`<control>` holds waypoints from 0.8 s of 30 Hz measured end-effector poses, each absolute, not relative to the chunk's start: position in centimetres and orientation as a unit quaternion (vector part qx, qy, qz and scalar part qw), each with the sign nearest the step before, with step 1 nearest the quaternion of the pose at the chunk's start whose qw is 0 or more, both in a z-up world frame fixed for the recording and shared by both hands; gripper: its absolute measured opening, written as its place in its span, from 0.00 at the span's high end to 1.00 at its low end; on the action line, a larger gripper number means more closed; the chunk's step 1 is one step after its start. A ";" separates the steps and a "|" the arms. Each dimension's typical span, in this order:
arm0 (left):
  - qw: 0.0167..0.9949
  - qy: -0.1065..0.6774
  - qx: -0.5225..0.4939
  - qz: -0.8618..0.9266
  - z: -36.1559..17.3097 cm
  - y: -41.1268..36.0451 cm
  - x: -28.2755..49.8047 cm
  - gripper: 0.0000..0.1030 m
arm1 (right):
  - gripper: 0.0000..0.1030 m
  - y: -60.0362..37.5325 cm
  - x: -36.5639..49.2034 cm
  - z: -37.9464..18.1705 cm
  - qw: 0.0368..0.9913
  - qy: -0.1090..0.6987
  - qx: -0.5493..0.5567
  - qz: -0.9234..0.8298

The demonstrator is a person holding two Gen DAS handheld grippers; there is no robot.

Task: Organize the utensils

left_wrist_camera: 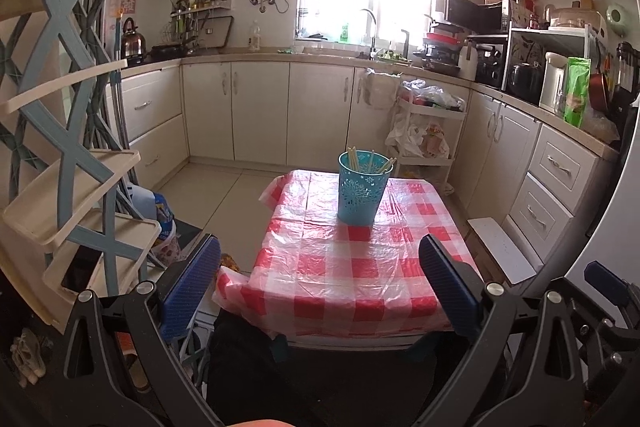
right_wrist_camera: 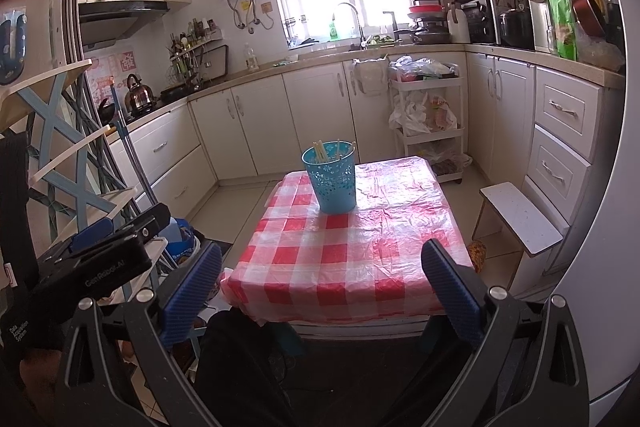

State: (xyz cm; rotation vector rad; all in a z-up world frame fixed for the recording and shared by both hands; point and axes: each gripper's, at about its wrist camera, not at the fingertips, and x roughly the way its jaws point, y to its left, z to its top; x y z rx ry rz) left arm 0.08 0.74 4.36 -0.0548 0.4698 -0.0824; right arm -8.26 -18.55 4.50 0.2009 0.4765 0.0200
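Note:
A teal perforated holder stands upright at the far end of a small table with a red and white checked plastic cover. Several pale chopsticks stand inside it. It also shows in the right wrist view, with the chopsticks inside. My left gripper is open and empty, held back at the table's near edge. My right gripper is open and empty, also at the near edge. The left gripper's body shows at the left of the right wrist view.
A blue and cream shelf rack stands close on the left. A white stool sits right of the table. A white trolley with bags stands behind the table. Kitchen cabinets and counters ring the room.

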 end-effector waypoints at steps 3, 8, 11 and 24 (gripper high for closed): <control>0.976 0.215 -0.017 -0.027 4.8 0.3 -0.7 0.07 | 0.07 -18.7 -8.0 4.8 0.967 0.234 0.097 0.010; 0.974 0.223 -0.023 -0.023 5.1 0.5 -0.7 0.07 | 0.07 -18.8 -8.1 4.9 0.967 0.234 0.097 0.010; 0.973 0.228 -0.023 -0.022 5.0 0.5 -0.6 0.07 | 0.07 -18.8 -8.1 4.9 0.967 0.235 0.097 0.011; 0.973 0.231 -0.019 -0.020 4.9 0.3 -0.5 0.07 | 0.07 -18.8 -8.0 5.0 0.967 0.237 0.097 0.011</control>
